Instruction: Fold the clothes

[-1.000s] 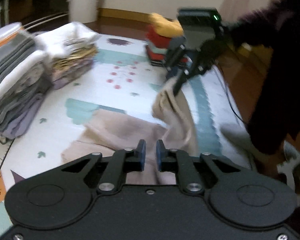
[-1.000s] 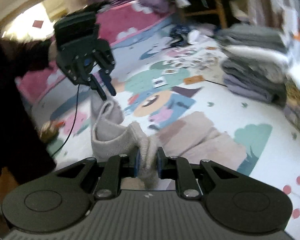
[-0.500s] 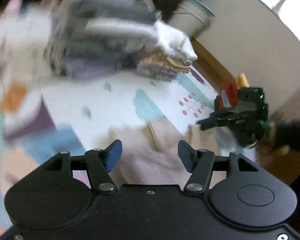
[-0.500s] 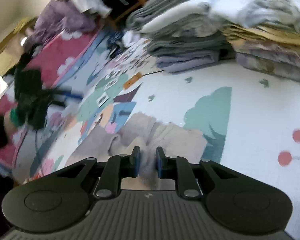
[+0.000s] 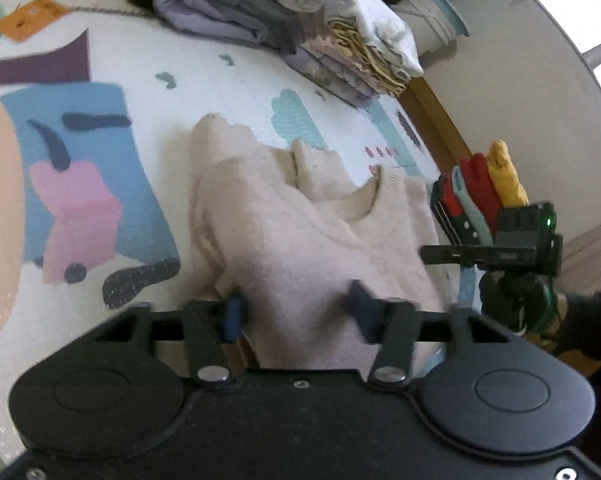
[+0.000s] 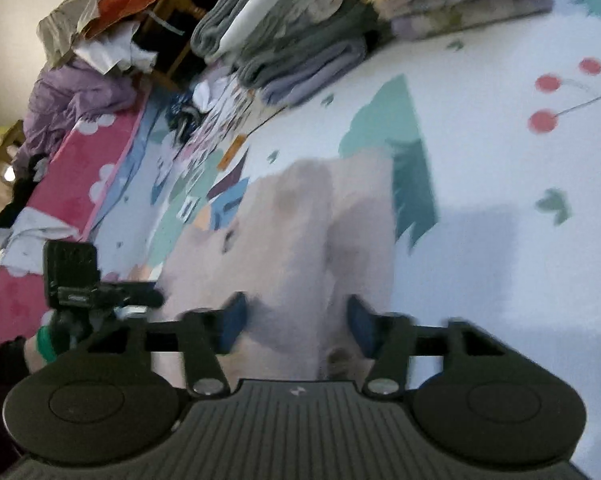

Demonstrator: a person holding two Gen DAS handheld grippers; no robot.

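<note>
Sweater (image 5: pixel 300 240) — pale beige knit, lying partly folded on a printed play mat (image 5: pixel 100 168) on the floor, neckline turned toward the far edge of the mat. One sleeve or fold doubled over the body; the exact layering is hard to read through blur.

Left tool (image 5: pixel 296 314): blue-padded fingers (image 5: pixel 233 316) stand apart with sweater cloth lying between them. Jaws closing at this moment; pads not pressing the knit in the left wrist view.

Right tool (image 6: pixel 294 320): fingers likewise apart in its own view, beige cloth between and beneath them — no clear pinch visible. The frame is smeared, so contact with the pads cannot be told for sure. In the left wrist view the same tool sits at the right edge of the sweater, held by a dark-sleeved hand (image 5: pixel 512 300).

Surroundings: stack of folded clothes (image 5: pixel 284 12), grey, lilac and patterned, at the far side of the mat. Small pile of red and yellow items (image 5: pixel 484 184) near the right edge, beyond the sweater. White bucket (image 5: pixel 432 12) by the wall. Heap of unsorted laundry (image 6: pixel 96 40) in the background of the right wrist view.
</note>
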